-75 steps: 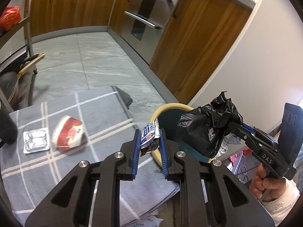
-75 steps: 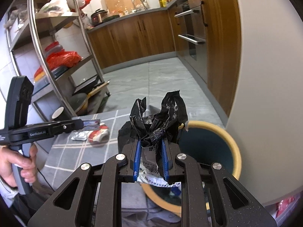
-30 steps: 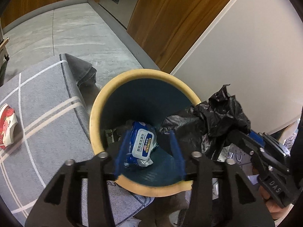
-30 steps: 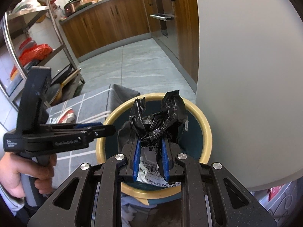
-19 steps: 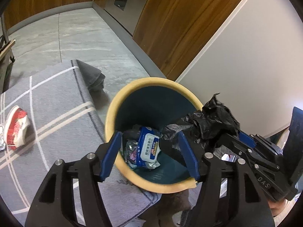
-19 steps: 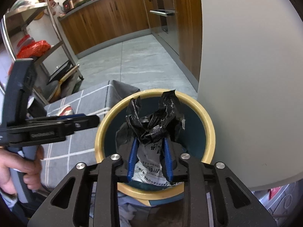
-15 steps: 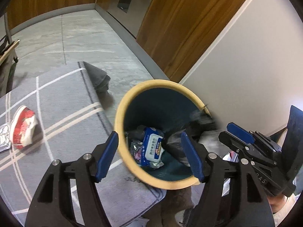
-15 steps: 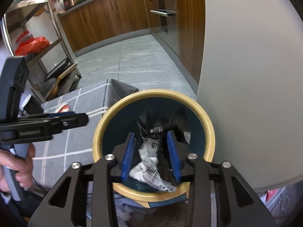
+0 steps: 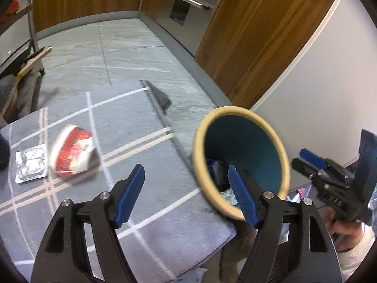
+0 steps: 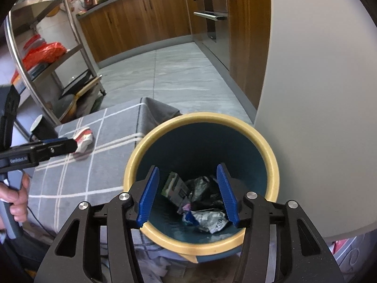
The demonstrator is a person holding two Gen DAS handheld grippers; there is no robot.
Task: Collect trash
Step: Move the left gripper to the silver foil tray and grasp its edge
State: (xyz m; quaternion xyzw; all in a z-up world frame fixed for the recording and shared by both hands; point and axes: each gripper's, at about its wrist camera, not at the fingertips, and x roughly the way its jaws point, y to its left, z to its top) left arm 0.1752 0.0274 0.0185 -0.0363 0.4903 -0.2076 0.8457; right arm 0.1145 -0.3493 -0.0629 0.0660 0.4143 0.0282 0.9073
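Observation:
A teal bin with a cream rim (image 10: 271, 155) (image 9: 200, 141) stands beside the grey checked cloth (image 9: 132, 146). Inside it lie the black bag (image 10: 205, 188), a crumpled printed wrapper (image 10: 212, 219) and a small carton (image 10: 174, 186). My right gripper (image 10: 189, 193) hangs over the bin mouth, its jaws opening, nothing between them. My left gripper (image 9: 186, 194) hovers above the cloth's edge left of the bin, jaws opening and empty. A crushed red-and-white cup (image 9: 71, 152) (image 10: 83, 138) and a silver blister pack (image 9: 30, 164) lie on the cloth.
A grey wall (image 10: 318, 94) rises right of the bin. Wooden cabinets (image 10: 146, 16) and an oven (image 10: 212, 14) line the tiled floor (image 10: 169, 77). A metal shelf rack (image 10: 47, 54) holding red bags stands left. A dark cup (image 10: 38, 123) stands at the cloth's far edge.
My right gripper opened and the black bag dropped into the bin. My left gripper, having released the blue wipes pack into the bin, swung left over the cloth and widened.

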